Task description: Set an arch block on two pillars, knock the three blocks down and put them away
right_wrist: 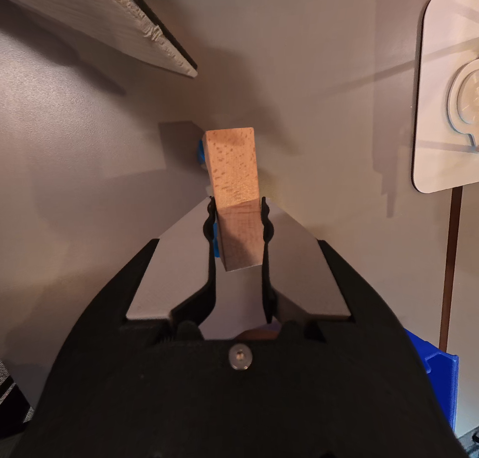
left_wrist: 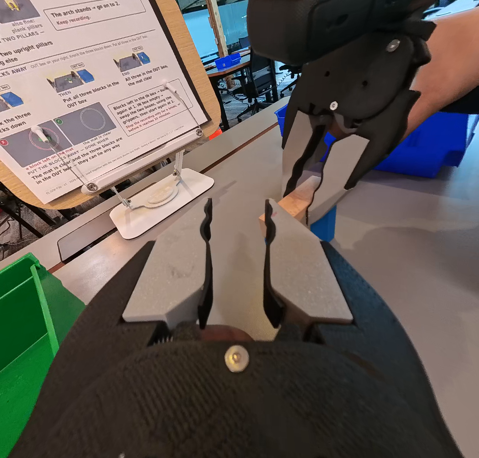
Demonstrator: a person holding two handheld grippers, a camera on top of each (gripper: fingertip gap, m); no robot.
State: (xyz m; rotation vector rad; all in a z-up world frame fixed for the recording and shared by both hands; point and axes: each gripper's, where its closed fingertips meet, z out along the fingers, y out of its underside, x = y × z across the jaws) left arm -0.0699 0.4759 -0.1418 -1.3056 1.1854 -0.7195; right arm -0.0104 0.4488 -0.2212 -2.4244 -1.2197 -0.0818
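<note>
Our right gripper (right_wrist: 237, 204) clasps a wooden block (right_wrist: 233, 170) over a blue block (left_wrist: 324, 223) beneath its fingers, while our left gripper (left_wrist: 237, 206) waits beside, fingers apart and empty.

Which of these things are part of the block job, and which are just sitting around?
Part of the job:
wooden block, held in the right tongs
blue block beneath it
blue box
green box
left tongs, open and empty

Just sitting around:
instruction sheet on its white stand
office chairs
</note>
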